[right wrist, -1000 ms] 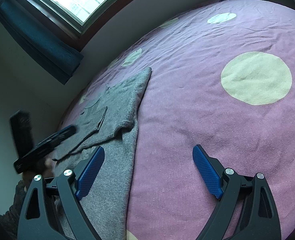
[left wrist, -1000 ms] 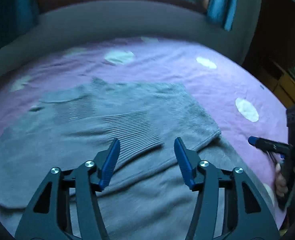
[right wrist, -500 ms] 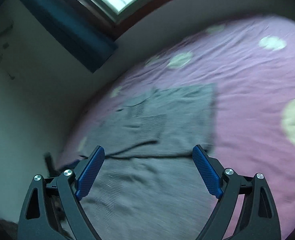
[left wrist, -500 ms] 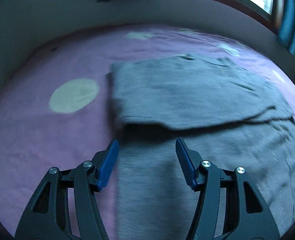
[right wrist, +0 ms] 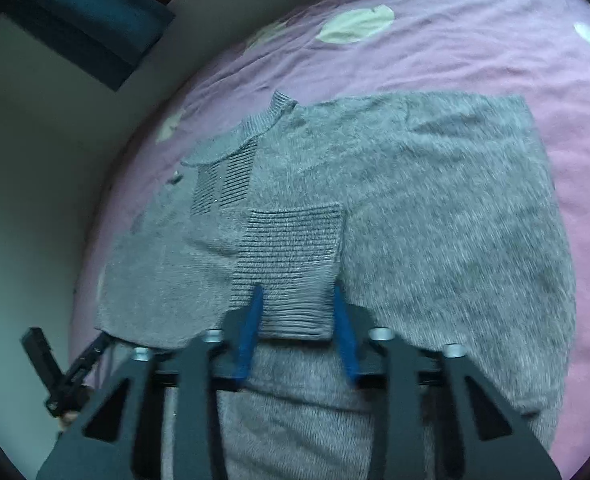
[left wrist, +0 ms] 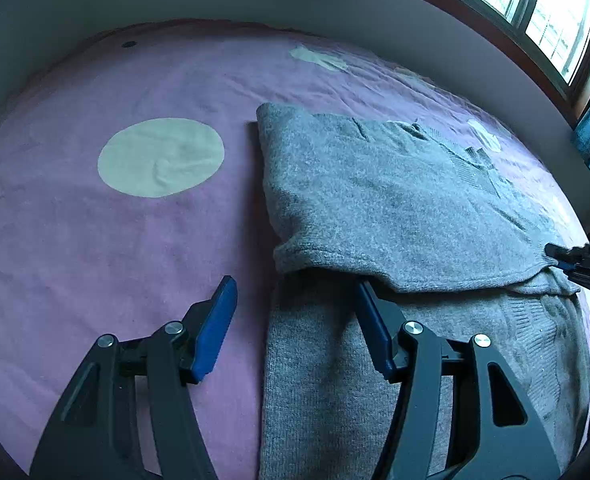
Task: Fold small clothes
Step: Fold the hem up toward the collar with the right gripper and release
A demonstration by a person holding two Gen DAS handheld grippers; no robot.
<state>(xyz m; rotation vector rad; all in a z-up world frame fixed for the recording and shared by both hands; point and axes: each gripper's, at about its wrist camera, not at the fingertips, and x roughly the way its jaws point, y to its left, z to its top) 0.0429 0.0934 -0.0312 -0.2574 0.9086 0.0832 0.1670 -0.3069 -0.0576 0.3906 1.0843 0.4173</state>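
I count one fuzzy grey knitted sweater (left wrist: 395, 208), lying half folded on the bed's purple cover (left wrist: 95, 248) with pale round spots; several spots show. No label or writing is readable. My left hand-held gripper (left wrist: 295, 320) hovers half wide across the sweater's edge, gripping nothing. My right hand-held gripper (right wrist: 297, 320) is closing, the ribbed cuff between its blue fingers (right wrist: 251, 328)

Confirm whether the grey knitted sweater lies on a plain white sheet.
No: the grey knitted sweater lies on a purple bedcover with pale round dots.
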